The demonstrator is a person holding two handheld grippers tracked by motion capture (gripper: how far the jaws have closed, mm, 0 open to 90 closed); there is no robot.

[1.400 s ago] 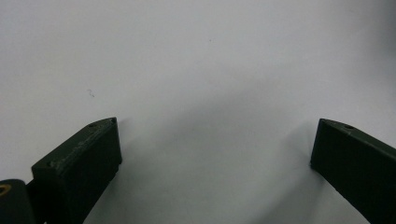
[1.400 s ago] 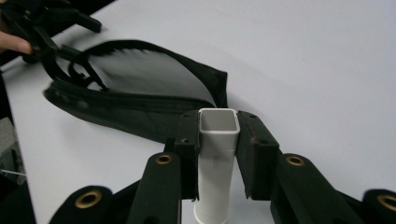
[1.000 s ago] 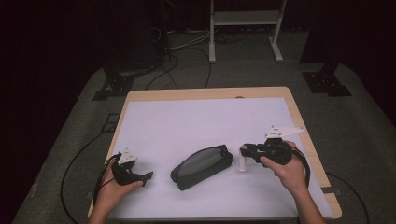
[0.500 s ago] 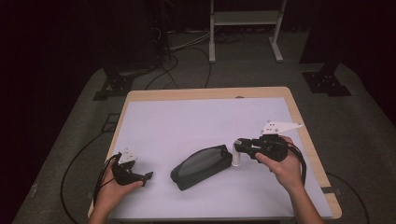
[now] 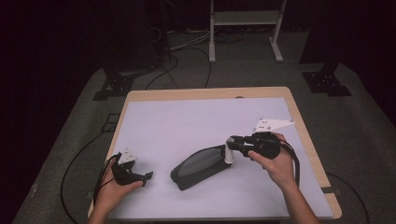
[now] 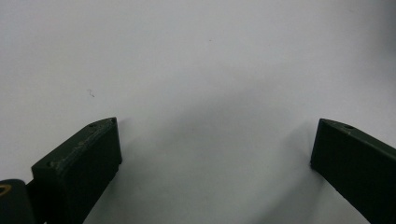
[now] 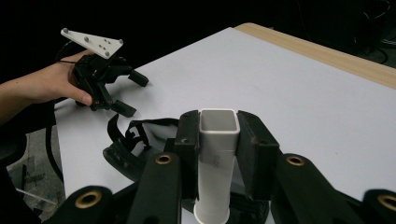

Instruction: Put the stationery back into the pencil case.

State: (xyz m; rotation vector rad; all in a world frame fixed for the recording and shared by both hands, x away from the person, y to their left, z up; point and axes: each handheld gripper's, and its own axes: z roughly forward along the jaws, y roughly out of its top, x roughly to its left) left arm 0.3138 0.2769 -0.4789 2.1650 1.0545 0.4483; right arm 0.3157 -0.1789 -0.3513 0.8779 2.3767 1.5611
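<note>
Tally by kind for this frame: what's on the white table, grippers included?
Grippers: 2, left gripper open, right gripper shut on the tube.
Dark zip pouches: 1, the pouch.
White square tubes: 1, the tube.
Total: 4

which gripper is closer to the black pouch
Right. The right gripper holds a white tube at the black pouch; the left gripper sits apart from it, open.

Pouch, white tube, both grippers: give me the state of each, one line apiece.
Black pouch: lying flat on the table, whether its end is open cannot be told.
White tube: clamped upright between the jaws, its open end up.
Right gripper: shut on the tube, at the pouch's right end.
Left gripper: open, nothing between its jaws, low over the table.
</note>
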